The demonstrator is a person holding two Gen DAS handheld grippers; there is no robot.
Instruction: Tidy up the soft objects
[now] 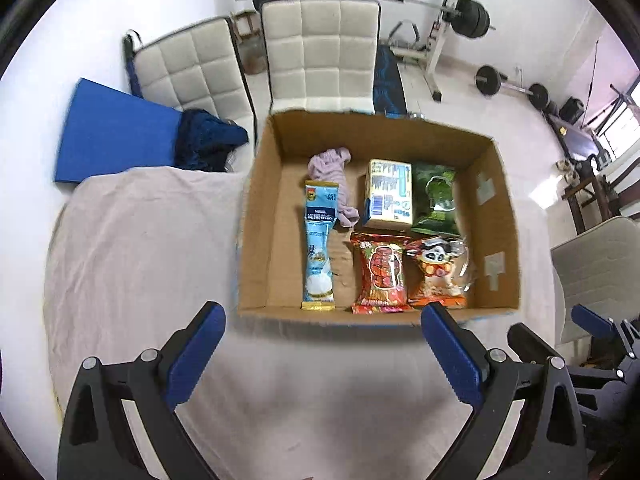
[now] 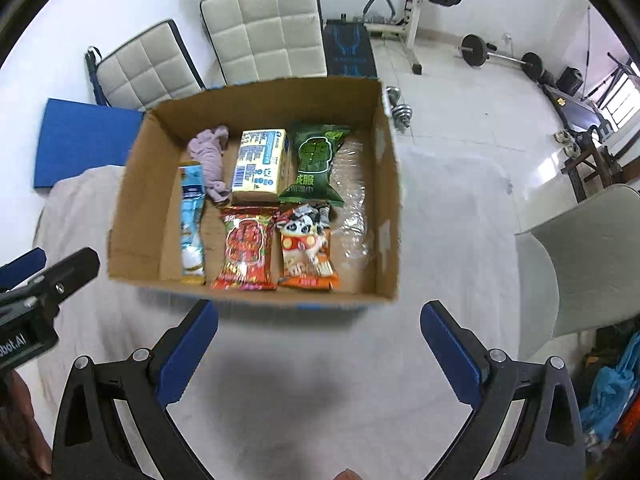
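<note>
Both grippers hang over the cloth-covered table [image 1: 140, 240], near side of the cardboard box [image 1: 264, 216] — the left gripper [image 1: 322, 320] and right gripper [image 2: 319, 318] each spread wide, holding nothing. Inside the box: a long blue sachet [image 1: 319, 248] at left, a lilac cloth [image 1: 334, 176] far left, a yellow carton [image 1: 389, 194], a green pack [image 2: 316, 164], a red snack bag [image 1: 380, 276] and a panda-print bag [image 1: 436, 272] — all lying flat, close together.

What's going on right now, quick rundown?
Both tongs, left and right, open, empty. Soft packets sit inside cardboard box. Nothing blocking.
</note>
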